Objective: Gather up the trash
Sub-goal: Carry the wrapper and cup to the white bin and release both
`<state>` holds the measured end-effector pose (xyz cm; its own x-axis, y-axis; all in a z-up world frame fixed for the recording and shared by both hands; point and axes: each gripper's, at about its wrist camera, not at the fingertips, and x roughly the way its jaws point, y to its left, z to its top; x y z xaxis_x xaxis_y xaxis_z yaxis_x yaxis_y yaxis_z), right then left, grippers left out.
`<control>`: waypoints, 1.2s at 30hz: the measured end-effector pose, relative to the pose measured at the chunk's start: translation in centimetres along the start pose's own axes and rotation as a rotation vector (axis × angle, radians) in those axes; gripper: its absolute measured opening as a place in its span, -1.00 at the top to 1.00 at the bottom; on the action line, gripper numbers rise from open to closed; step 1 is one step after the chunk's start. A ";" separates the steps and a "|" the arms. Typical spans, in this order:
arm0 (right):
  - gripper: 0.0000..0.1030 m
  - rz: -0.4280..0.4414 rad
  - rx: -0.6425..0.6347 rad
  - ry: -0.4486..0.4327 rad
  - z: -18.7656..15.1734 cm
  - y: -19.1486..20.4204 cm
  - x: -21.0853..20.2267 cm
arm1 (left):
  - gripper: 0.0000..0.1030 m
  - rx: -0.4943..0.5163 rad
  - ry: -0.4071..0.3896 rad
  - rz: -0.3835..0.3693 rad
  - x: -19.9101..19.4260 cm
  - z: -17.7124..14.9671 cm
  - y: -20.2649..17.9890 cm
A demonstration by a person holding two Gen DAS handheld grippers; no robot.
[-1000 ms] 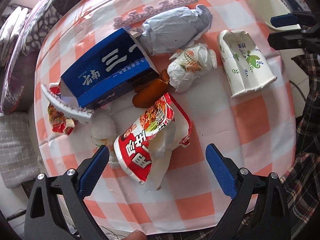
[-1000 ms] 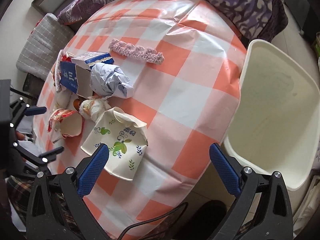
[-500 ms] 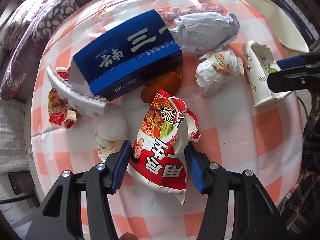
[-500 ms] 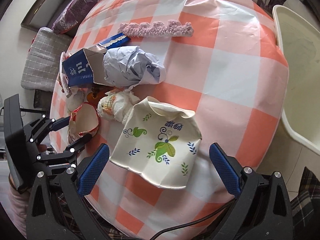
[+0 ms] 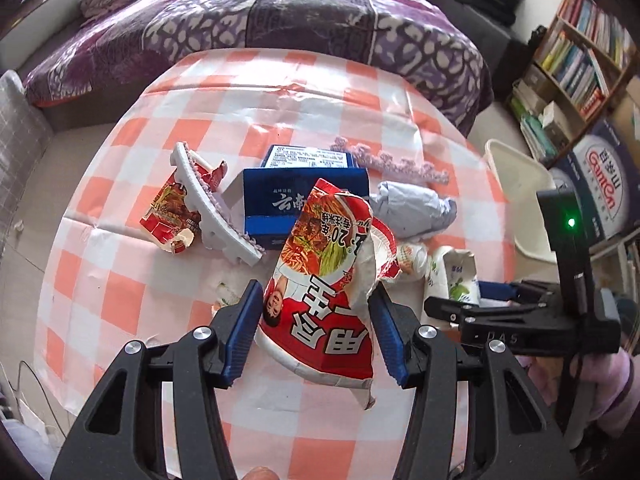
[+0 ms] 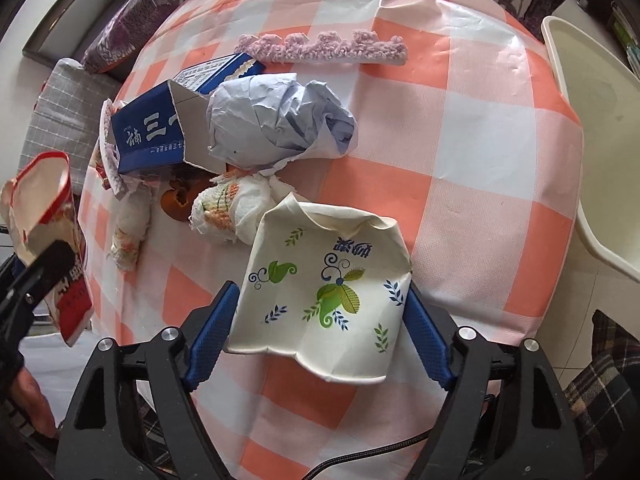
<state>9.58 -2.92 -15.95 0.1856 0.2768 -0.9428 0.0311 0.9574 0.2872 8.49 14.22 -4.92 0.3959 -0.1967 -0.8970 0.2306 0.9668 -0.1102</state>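
Observation:
My left gripper is shut on a crushed red and white noodle cup and holds it lifted above the checked table; the cup also shows in the right wrist view. My right gripper has its blue pads against both sides of a flattened white paper cup with green leaves, which lies on the table near its front edge. More trash lies behind: a blue carton, a grey crumpled paper, a crumpled tissue wad and a red wrapper.
A white plastic bin stands off the table's right edge. A lilac knitted strip lies at the far side. A grey toothed sole piece leans by the carton. A purple bed is behind; bookshelves at right.
My left gripper closed on the noodle cup and lifted it off the table. My right gripper moved onto the paper cup and narrowed its jaws around it.

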 end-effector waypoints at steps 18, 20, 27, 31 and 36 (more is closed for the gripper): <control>-0.22 -0.039 -0.071 -0.531 3.4 -2.8 -15.4 | -0.04 -0.153 -0.288 0.004 -3.5 5.9 -4.3; -0.23 -0.074 -0.072 -0.591 3.5 -3.5 -17.0 | -0.04 -0.157 -0.320 0.013 -3.7 6.3 -5.7; -0.27 -0.215 -0.048 -0.752 3.4 -7.4 -19.3 | -0.05 -0.141 -0.407 0.062 -3.2 6.9 -9.9; -0.27 -0.284 0.010 -0.796 2.7 -10.5 -19.0 | -0.05 -0.124 -0.429 0.081 -2.0 7.0 -12.0; -0.30 -0.308 0.109 -0.750 2.8 -14.3 -18.7 | -0.05 -0.090 -0.419 0.063 -0.1 7.1 -15.1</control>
<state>8.41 -22.00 -1.93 0.7600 -0.1632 -0.6291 0.2760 0.9574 0.0851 11.34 -1.50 -0.13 0.7379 -0.1685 -0.6535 0.1234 0.9857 -0.1148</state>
